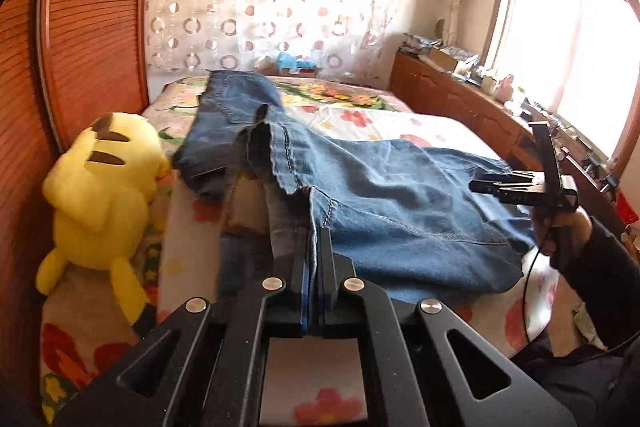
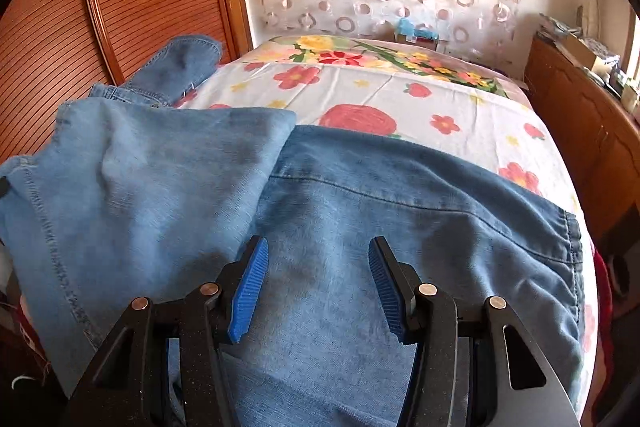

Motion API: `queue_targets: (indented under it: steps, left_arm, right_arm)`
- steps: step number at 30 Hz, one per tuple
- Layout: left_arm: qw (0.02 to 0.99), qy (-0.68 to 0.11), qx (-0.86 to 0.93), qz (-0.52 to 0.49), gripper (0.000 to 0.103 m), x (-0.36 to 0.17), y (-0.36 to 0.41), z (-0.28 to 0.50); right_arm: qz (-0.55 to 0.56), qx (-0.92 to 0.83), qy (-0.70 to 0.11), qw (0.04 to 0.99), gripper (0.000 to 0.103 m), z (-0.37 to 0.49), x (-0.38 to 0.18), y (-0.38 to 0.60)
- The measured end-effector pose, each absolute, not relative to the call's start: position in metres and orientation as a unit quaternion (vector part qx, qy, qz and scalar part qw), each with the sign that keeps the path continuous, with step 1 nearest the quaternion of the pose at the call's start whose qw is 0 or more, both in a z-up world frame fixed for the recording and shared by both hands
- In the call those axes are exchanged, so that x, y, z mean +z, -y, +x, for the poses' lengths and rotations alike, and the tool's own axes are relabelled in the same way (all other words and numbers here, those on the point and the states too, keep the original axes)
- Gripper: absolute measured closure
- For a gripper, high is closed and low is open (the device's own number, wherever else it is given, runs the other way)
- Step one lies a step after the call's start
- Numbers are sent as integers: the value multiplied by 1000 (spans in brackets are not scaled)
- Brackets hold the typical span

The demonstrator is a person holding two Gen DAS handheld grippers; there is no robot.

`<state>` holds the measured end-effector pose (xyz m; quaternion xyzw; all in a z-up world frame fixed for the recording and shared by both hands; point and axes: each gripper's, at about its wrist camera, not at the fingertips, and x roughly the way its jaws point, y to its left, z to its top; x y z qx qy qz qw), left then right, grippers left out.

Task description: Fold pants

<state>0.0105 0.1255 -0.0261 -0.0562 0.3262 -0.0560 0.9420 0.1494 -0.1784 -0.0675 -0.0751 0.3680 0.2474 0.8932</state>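
The left hand-held gripper (image 1: 313, 251) is clenched on a seam edge of the pants (image 1: 392, 195), its pads hiding the pinched cloth. The right hand-held gripper (image 2: 314, 283) hangs released over the denim, nothing between its blue pads (image 2: 248, 291); its frame cuts off the near fabric. The pants are faded blue jeans with contrast stitching, rumpled on the floral bed (image 2: 400, 95). In the left wrist view one leg runs toward 11 o'clock, beside a yellow plush toy (image 1: 100, 195).
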Motion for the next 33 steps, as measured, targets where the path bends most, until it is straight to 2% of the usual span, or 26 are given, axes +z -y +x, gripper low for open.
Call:
queue_targets:
  steps: [9, 11, 13, 14, 24, 33]
  left_arm:
    - [926, -371, -38, -55, 99, -58, -126, 22]
    - [925, -374, -37, -59, 91, -60, -128, 25]
    - [927, -369, -32, -58, 63, -59, -129, 26]
    - [929, -365, -29, -57, 57, -58, -130, 27]
    - [939, -343, -8, -29, 56, -38, -140, 83]
    - [916, -400, -3, -21, 57, -53, -143, 146]
  right_arm:
    - [-90, 245, -374, 890, 48, 153, -92, 176]
    - [-96, 244, -372, 890, 48, 154, -93, 175]
    - [-100, 242, -368, 892, 48, 153, -94, 175]
    - [-103, 241, -365, 893, 47, 150, -95, 175]
    - [-109, 240, -360, 895, 45, 150, -101, 171]
    - [-113, 238, -357, 896, 45, 148, -102, 170]
